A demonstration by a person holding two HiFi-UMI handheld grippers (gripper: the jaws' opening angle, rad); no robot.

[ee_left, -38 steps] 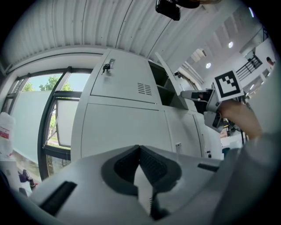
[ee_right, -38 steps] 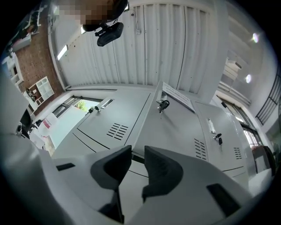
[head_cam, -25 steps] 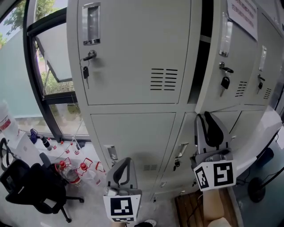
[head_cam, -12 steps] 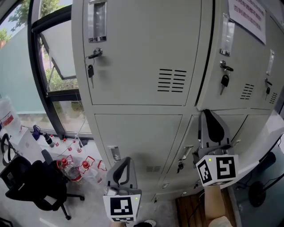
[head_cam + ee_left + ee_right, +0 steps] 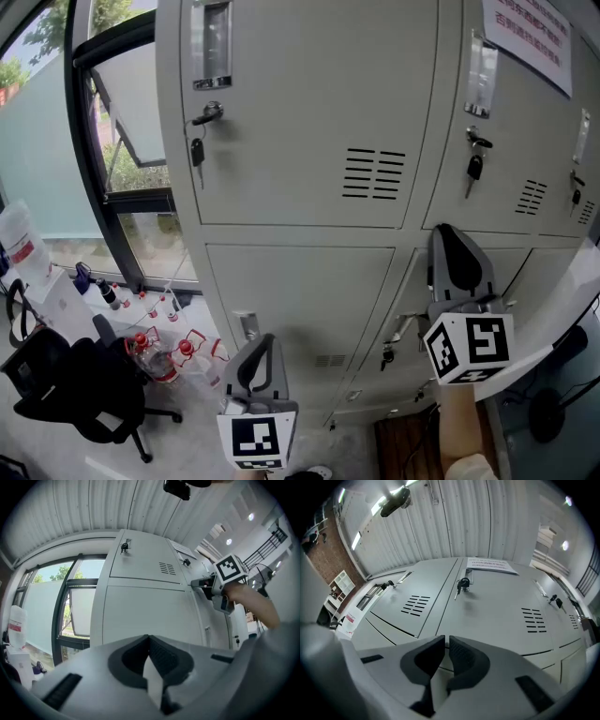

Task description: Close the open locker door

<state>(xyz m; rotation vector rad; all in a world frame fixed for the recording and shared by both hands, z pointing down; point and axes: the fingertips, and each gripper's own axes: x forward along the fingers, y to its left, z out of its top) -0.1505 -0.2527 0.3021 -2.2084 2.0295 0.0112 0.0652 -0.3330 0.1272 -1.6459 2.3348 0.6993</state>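
1. Currently, the grey metal locker door, upper right of frame, appears flush; closing looks complete.
2. Right claw: jaws have just been closing, nearly together, nothing between.
3. Left claw: together, empty.

Left claw at 6 o'clock, pointing about level, jaws together; right claw at 4 o'clock on bare forearm, tilted upward, jaws just closed to a slit, nothing between them.
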